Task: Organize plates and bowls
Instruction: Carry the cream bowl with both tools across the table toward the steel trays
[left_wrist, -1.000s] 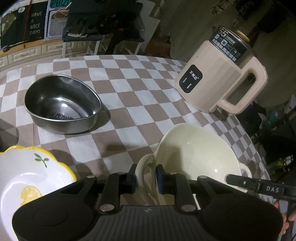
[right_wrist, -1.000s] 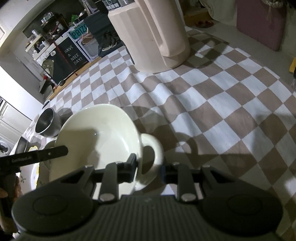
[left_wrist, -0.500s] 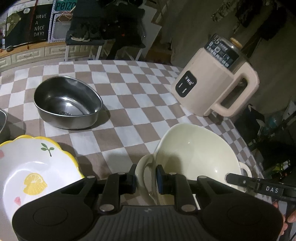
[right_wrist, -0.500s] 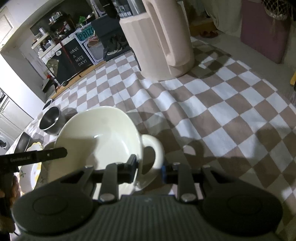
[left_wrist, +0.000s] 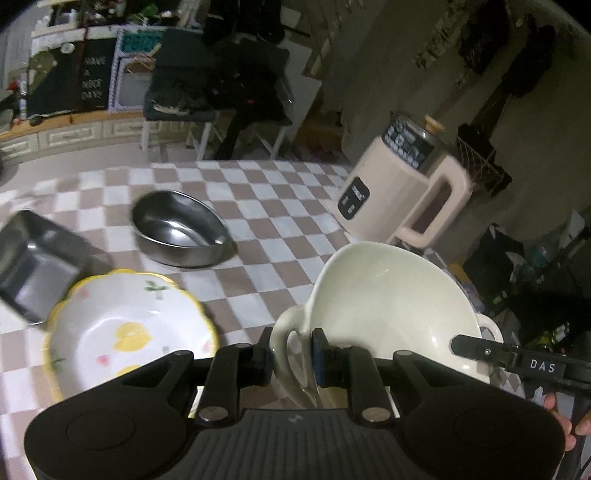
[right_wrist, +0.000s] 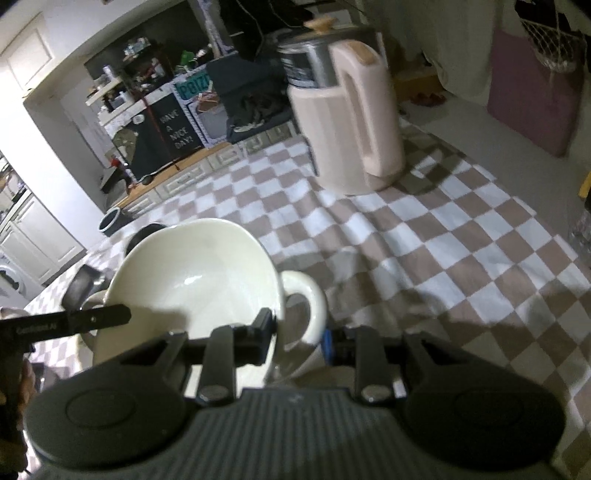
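Observation:
A cream bowl (left_wrist: 388, 295) with a loop handle on each side hangs above the checked tablecloth, carried between both grippers. My left gripper (left_wrist: 291, 354) is shut on the bowl's near handle (left_wrist: 282, 339). In the right wrist view the same cream bowl (right_wrist: 192, 288) fills the left half, and my right gripper (right_wrist: 299, 336) is shut on its other handle (right_wrist: 308, 306). Left of the bowl on the cloth lie a white lemon-pattern dish (left_wrist: 125, 332) with a yellow rim, an oval steel bowl (left_wrist: 177, 232) and a square steel tray (left_wrist: 33, 266).
A tall beige electric jug (left_wrist: 399, 195) stands on the table (left_wrist: 280, 236) behind the cream bowl, near the right edge; it shows as the beige jug (right_wrist: 351, 129) in the right wrist view. Chairs and shelves lie beyond the table's far edge.
Both grippers have risen with the cream bowl, and the table has dropped away below. The lemon dish shows in full and the square steel tray has come into view at left.

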